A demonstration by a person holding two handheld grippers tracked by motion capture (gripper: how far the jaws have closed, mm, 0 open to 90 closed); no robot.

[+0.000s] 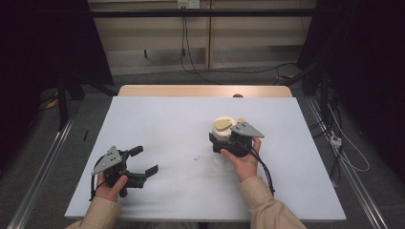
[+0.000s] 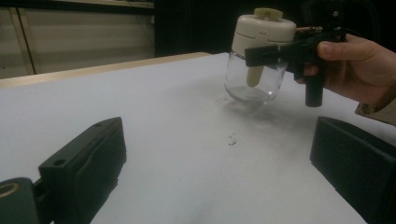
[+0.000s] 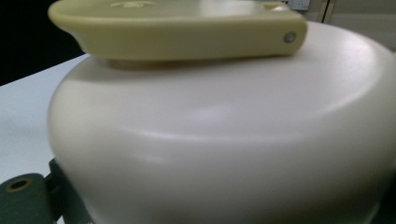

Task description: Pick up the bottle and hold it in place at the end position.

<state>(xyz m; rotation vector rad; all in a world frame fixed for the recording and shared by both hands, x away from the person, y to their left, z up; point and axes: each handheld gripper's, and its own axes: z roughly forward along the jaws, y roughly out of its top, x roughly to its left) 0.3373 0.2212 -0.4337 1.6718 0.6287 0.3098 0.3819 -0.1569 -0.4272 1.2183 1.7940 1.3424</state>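
Currently, the right claw point(image 1: 228, 141) is pinching a jar point(image 2: 256, 74) just below its cream lid point(image 2: 264, 31), one jaw on each side, and is holding it to the right of the middle of the bench point(image 1: 157, 124). The jar has a clear glass body and a yellow lever point(image 3: 177, 28) lying flat on top of the lid. In the left gripper view the jar is leaning slightly, with its base resting on or just above the white surface; which of the two cannot be told.

The left claw point(image 1: 143, 162) is resting near the left front corner of the bench, jaws spread wide, holding nothing and standing well apart from the jar.

Progress, as a judgement: the grasp is done. The lid is still seated on the glass, and the glass looks empty apart from a pale part hanging from the lid inside it. Moving, opening or setting down the jar is what is left, and the free claw is not yet taking part.

The high view is giving the layout: both hands, both claws and the gap between them. The left gripper view is adding the side profile, namely the glass body, the lean and a few dark specks point(image 2: 231, 139) on the bench in front of the jar. The right gripper view is giving a close look at the lid's dome and the small rivet point(image 3: 289, 37) at the end of the lever.
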